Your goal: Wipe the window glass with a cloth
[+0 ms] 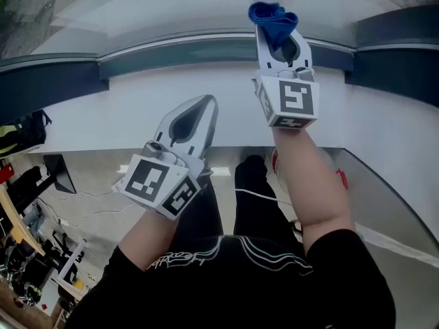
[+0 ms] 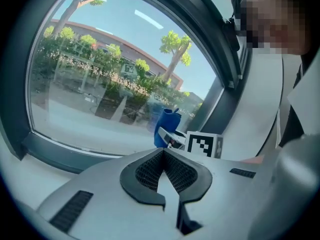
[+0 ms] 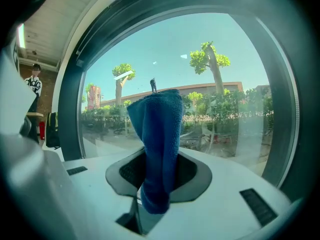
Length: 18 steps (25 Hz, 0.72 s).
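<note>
A blue cloth (image 3: pixel 159 149) is clamped upright in my right gripper (image 3: pixel 157 176), its top close to the window glass (image 3: pixel 200 79). From above, the right gripper (image 1: pixel 282 46) reaches to the pane with the cloth (image 1: pixel 273 19) bunched at its tip against the glass (image 1: pixel 171 5). My left gripper (image 1: pixel 194 118) hangs lower and further left, over the white sill, shut with nothing between its jaws. In the left gripper view the left gripper (image 2: pixel 164 169) faces the glass (image 2: pixel 110 74), and the cloth (image 2: pixel 166 126) shows beyond it in the other gripper.
A dark window frame (image 1: pixel 55 81) runs along the bottom of the pane, above a white sill (image 1: pixel 123 115). A dark upright frame post (image 2: pixel 220 104) stands at the pane's right. The person's legs and the floor (image 1: pixel 103 197) lie below.
</note>
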Available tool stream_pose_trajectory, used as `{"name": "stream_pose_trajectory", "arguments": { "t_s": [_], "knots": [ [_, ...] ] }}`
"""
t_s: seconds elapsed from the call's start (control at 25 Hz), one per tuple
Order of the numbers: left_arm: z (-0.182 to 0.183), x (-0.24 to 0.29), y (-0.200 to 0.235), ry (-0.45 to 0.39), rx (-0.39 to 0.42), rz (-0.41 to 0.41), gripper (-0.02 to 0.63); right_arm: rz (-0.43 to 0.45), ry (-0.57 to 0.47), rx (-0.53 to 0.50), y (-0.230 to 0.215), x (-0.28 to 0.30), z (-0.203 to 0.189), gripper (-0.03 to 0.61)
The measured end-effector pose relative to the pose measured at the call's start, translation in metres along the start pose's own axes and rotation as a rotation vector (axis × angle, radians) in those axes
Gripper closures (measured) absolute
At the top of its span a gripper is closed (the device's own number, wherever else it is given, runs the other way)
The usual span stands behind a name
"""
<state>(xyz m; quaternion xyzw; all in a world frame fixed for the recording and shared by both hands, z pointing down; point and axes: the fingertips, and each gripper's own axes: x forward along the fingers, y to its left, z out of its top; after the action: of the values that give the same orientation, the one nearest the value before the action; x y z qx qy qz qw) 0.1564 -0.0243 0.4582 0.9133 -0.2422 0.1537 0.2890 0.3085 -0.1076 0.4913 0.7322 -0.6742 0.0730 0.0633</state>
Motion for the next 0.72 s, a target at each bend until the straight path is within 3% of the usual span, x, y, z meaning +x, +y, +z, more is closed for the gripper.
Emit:
{"name": "stream_pose_trajectory", "arguments": {
  "t_s": [0.72],
  "knots": [
    [-0.020, 0.072, -0.088, 0.057, 0.042, -0.087, 0.611, -0.227, -0.017, 0.030, -0.175, -0.066, -0.016, 0.485]
  ]
}}
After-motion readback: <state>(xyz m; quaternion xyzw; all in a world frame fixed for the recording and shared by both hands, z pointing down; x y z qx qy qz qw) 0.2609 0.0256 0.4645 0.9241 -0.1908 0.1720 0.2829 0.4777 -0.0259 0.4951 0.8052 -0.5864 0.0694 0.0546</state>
